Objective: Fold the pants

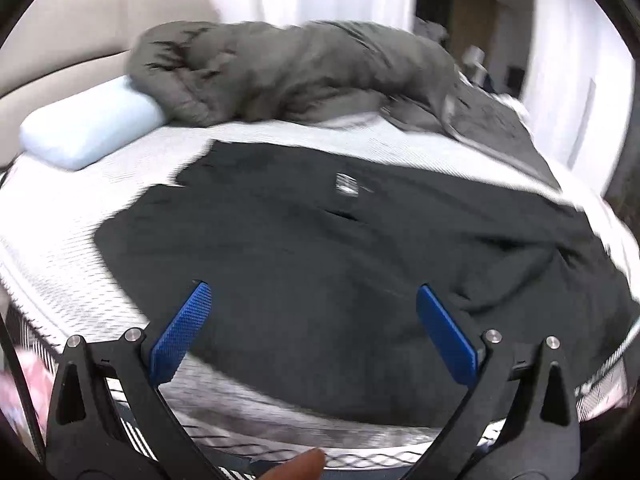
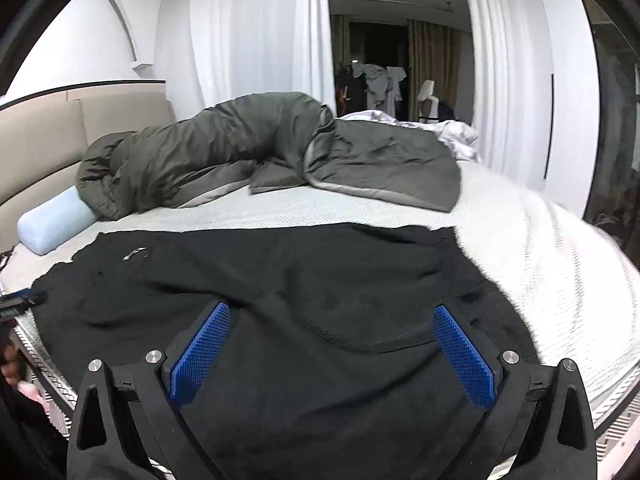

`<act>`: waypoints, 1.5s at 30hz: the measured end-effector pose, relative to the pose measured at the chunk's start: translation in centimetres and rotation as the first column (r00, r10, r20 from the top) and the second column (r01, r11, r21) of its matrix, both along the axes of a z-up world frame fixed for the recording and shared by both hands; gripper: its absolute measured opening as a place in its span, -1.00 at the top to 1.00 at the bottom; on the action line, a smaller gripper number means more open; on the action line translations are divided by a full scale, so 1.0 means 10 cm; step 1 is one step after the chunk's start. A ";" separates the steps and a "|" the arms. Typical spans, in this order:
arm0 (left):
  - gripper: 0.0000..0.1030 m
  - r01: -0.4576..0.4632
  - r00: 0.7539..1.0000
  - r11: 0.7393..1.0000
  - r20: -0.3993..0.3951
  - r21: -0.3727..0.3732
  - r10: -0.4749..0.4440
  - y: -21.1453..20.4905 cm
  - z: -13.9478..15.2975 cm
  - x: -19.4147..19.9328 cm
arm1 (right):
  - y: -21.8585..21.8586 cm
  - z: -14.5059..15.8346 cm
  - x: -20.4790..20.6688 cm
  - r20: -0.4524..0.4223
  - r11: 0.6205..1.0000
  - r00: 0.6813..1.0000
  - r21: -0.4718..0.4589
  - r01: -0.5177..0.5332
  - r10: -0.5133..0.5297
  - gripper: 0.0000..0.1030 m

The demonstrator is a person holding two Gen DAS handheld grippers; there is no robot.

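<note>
Black pants (image 1: 320,264) lie spread flat across the white mattress, with a small white label (image 1: 347,185) near the waist end. They also show in the right wrist view (image 2: 304,280), rumpled with a fold line across the middle. My left gripper (image 1: 312,292) is open, blue pads wide apart, hovering above the pants near the bed's front edge. My right gripper (image 2: 332,312) is open and empty, above the pants further right. The left gripper's tip (image 2: 16,304) shows at the far left of the right wrist view.
A grey-green duvet (image 2: 248,152) is heaped along the far side of the mattress (image 2: 560,264). A pale blue pillow (image 2: 52,220) lies by the beige headboard (image 2: 44,148). White curtains (image 2: 256,32) hang behind. White bedding (image 2: 452,132) lies at the far right.
</note>
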State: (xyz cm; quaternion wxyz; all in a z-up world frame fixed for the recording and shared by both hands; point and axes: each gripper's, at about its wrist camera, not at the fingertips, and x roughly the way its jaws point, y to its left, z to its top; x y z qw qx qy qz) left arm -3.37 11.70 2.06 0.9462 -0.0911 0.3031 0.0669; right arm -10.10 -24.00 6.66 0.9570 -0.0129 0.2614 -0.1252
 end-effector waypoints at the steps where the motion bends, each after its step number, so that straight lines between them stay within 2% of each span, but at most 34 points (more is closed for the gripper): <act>1: -0.98 -0.025 1.000 1.000 0.003 -0.010 0.025 0.11 0.01 -0.03 | -0.05 0.03 -0.02 -0.001 1.000 1.000 -0.006 0.011 -0.011 -1.00; 6: -0.94 -0.162 0.986 0.984 -0.043 -0.076 0.160 0.79 -0.05 -0.16 | -0.29 0.02 -0.18 -0.033 0.998 0.998 -0.030 0.060 -0.061 -1.00; 8: -0.78 -0.222 0.974 0.971 -0.074 -0.091 0.216 1.02 -0.13 -0.19 | -0.40 -0.02 -0.26 -0.061 0.998 0.996 0.013 0.069 -0.068 -1.00; 9: -0.66 -0.243 0.968 0.964 -0.098 -0.110 0.233 1.14 -0.18 -0.21 | -0.47 -0.05 -0.33 -0.069 0.995 0.995 0.072 0.072 -0.067 -1.00; 11: -0.54 -0.247 0.965 0.954 -0.128 -0.168 0.227 1.31 -0.27 -0.22 | -0.55 -0.09 -0.44 -0.070 0.987 0.995 0.139 0.078 -0.069 -1.00; 13: -0.49 -0.234 0.968 0.949 -0.143 -0.212 0.207 1.40 -0.33 -0.20 | -0.57 -0.15 -0.54 -0.073 0.984 0.994 0.150 0.094 -0.084 -1.00; 15: -0.33 -0.216 0.971 0.940 -0.159 -0.263 0.178 1.51 -0.41 -0.13 | -0.61 -0.22 -0.63 -0.078 0.980 0.992 0.167 0.110 -0.098 -1.00; 17: -0.18 -0.209 0.971 0.934 -0.177 -0.289 0.163 1.57 -0.47 -0.04 | -0.67 -0.28 -0.69 -0.087 0.972 0.990 0.199 0.125 -0.110 -1.00; 19: -0.09 -0.198 0.971 0.939 -0.189 -0.281 0.148 1.56 -0.51 0.08 | -0.73 -0.34 -0.71 -0.097 0.965 0.988 0.220 0.143 -0.124 -1.00; 22: 0.37 -0.218 0.966 0.936 -0.199 -0.276 0.167 1.57 -0.53 0.22 | -0.83 -0.42 -0.76 -0.103 0.950 0.985 0.266 0.161 -0.137 -0.99; 23: 0.78 -0.225 0.966 0.932 -0.189 -0.284 0.175 1.61 -0.53 0.24 | -0.88 -0.45 -0.77 -0.103 0.942 0.984 0.291 0.169 -0.145 -0.98; 24: 0.96 -0.234 0.966 0.929 -0.174 -0.286 0.190 1.65 -0.51 0.24 | -0.91 -0.47 -0.79 -0.104 0.935 0.984 0.309 0.173 -0.148 -0.96; 28: 0.97 -0.233 0.972 0.923 -0.107 -0.305 0.210 1.69 -0.41 0.20 | -1.08 -0.56 -0.92 -0.109 0.898 0.980 0.394 0.196 -0.166 -0.84; 31: 0.97 -0.229 0.973 0.927 -0.099 -0.299 0.208 1.71 -0.41 0.14 | -1.25 -0.66 -1.02 -0.126 0.857 0.972 0.458 0.236 -0.201 -0.69; 34: 0.97 -0.230 0.973 0.925 -0.100 -0.302 0.209 1.74 -0.44 0.11 | -1.41 -0.76 -1.10 -0.121 0.809 0.968 0.532 0.250 -0.220 -0.65; 36: 0.97 -0.235 0.971 0.926 -0.110 -0.296 0.211 1.77 -0.48 0.09 | -1.52 -0.83 -1.08 -0.113 0.801 0.968 0.544 0.250 -0.225 -0.53; 38: 0.97 -0.237 0.970 0.928 -0.124 -0.289 0.209 1.64 -0.43 0.15 | -1.64 -0.91 -1.00 -0.124 0.784 0.957 0.550 0.286 -0.262 -0.09; 39: 0.97 -0.239 0.969 0.928 -0.126 -0.285 0.211 1.63 -0.44 0.16 | -1.72 -0.95 -0.98 -0.119 0.758 0.956 0.587 0.285 -0.267 0.01; 41: 0.97 -0.237 0.970 0.929 -0.122 -0.286 0.210 1.63 -0.43 0.21 | -1.74 -0.93 -0.98 -0.113 0.740 0.949 0.601 0.302 -0.295 0.35; 43: 0.97 -0.230 0.972 0.932 -0.106 -0.281 0.208 1.62 -0.39 0.15 | -1.65 -0.81 -1.03 -0.112 0.784 0.949 0.540 0.307 -0.294 0.61; 45: 0.97 -0.218 0.975 0.941 -0.107 -0.260 0.197 1.61 -0.38 0.10 | -1.65 -0.79 -1.13 -0.119 0.787 0.949 0.534 0.310 -0.293 0.70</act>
